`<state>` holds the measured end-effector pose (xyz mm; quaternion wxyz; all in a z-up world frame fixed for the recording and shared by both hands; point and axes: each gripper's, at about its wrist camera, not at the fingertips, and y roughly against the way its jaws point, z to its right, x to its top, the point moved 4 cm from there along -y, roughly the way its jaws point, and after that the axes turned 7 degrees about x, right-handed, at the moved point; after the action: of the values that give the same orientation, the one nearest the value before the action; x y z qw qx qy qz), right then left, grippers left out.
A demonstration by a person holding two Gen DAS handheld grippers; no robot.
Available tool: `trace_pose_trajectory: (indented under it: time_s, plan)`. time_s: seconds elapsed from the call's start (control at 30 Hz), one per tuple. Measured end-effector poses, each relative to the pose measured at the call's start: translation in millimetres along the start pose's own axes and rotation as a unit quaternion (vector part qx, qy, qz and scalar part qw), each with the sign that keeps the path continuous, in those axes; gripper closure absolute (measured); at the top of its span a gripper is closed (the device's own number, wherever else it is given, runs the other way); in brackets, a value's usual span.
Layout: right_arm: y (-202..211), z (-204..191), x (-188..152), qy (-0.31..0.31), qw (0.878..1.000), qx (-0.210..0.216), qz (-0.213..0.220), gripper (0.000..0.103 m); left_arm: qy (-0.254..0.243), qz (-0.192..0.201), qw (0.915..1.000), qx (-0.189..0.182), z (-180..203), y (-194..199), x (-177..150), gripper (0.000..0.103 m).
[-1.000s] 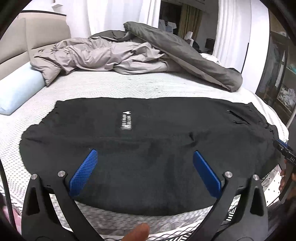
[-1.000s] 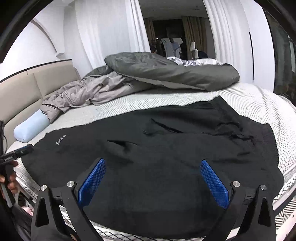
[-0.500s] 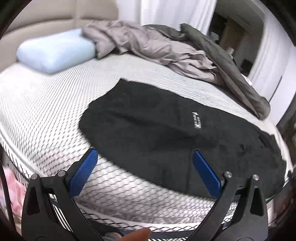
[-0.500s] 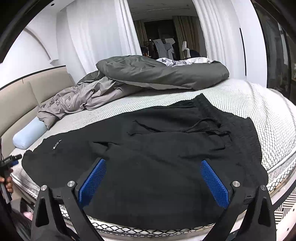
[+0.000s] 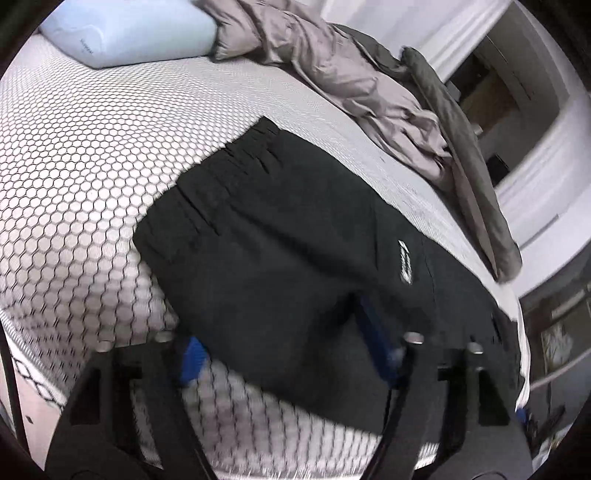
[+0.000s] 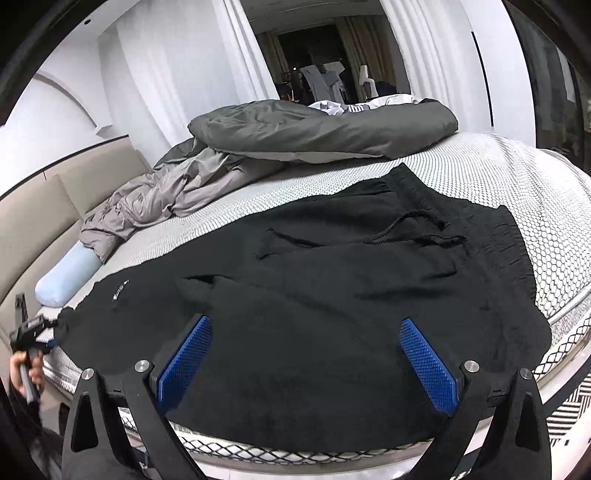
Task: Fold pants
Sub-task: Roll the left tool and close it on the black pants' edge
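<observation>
Black pants (image 5: pixel 295 240) lie flat across the bed, with the cuffed leg end in the left wrist view and the waistband with its drawstring (image 6: pixel 417 225) at the right in the right wrist view. My left gripper (image 5: pixel 284 343) is blurred and low at the near corner of the leg end. Its jaws are closing, and the pants' edge lies between the blue pads (image 5: pixel 192 354). In the right wrist view a hand holds that left gripper (image 6: pixel 37 328) at the far left tip of the pants (image 6: pixel 332 277). My right gripper (image 6: pixel 306 354) hovers open over the near edge, gripping nothing.
The mattress (image 5: pixel 74 166) has a honeycomb-patterned cover. A light blue pillow (image 5: pixel 129 26) and a crumpled grey duvet (image 5: pixel 369 85) lie behind the pants. A beige headboard (image 6: pixel 29 221) is at the left, and white curtains hang at the back.
My left gripper has swung left to the leg end of the pants, rolled, sunk toward the bed edge, and its jaws have narrowed. My right gripper has shifted only slightly and stays open.
</observation>
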<state>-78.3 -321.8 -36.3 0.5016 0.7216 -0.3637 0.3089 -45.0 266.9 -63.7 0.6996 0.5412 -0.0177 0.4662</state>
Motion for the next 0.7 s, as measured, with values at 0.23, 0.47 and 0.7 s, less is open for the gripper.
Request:
trace_pose_trajectory:
  time_s: [0.23,0.47,0.7]
  plan:
    - [39.3,76.9,-3.6,-0.094,0.990,-0.104,0.027,0.000,-0.012,0.055,0.9981,0.024,2.5,25.5,6.8,0.099]
    - [42.0,150.7,-36.2,-0.265,0.963,-0.056,-0.007,0.011,-0.021,0.049,0.9983,0.025,-17.5,47.1,-3.2,0.099]
    - [22.7,145.8,-29.3,-0.284,0.958,-0.037,-0.004,0.065,-0.035,0.052,0.9975,0.032,-11.0,49.5,-4.2,0.099]
